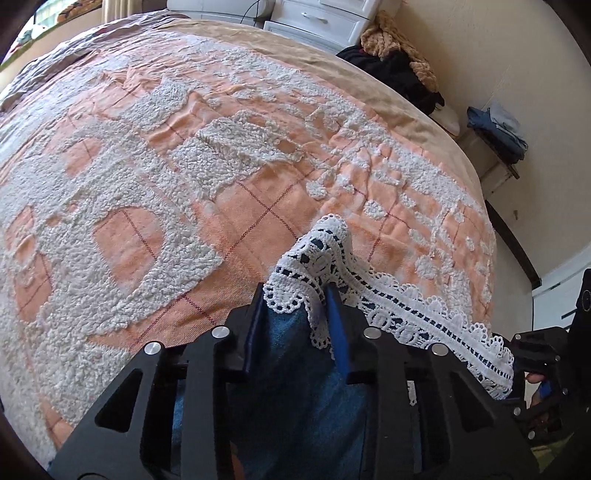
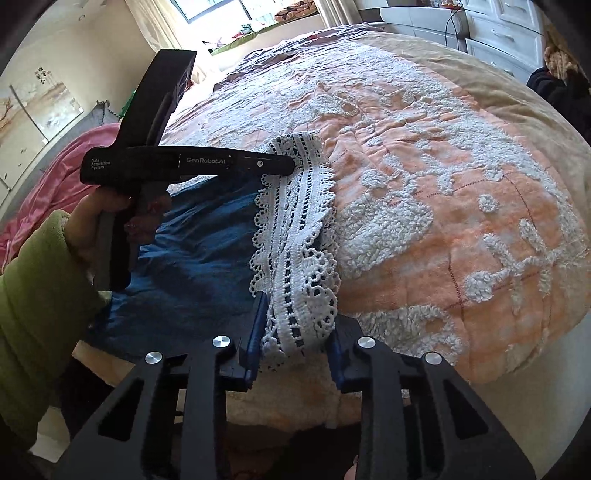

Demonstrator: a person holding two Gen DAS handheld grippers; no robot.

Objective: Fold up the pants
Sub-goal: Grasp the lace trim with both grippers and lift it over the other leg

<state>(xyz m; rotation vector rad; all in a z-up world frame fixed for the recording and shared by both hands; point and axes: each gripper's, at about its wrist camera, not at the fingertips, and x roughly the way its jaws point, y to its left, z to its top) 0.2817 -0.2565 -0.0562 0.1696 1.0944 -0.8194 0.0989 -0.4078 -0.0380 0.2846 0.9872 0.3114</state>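
Note:
The pants are blue denim [image 2: 192, 251] with a white lace hem [image 2: 295, 229]. They hang between my two grippers above the bed. My left gripper [image 1: 295, 310] is shut on one end of the lace hem [image 1: 325, 254], with blue denim [image 1: 291, 369] bunched between its fingers. In the right wrist view the left gripper [image 2: 291, 162] holds the far end of the hem. My right gripper [image 2: 295, 343] is shut on the near end of the hem. The right gripper also shows at the right edge of the left wrist view [image 1: 543, 373].
The bed [image 1: 184, 184] has an orange and white tufted blanket [image 2: 443, 206]. White drawers [image 1: 317, 22], a heap of clothes [image 1: 399, 62] and a stool with folded jeans [image 1: 495, 133] stand by the far wall. A pink cover [image 2: 55, 184] lies at the left.

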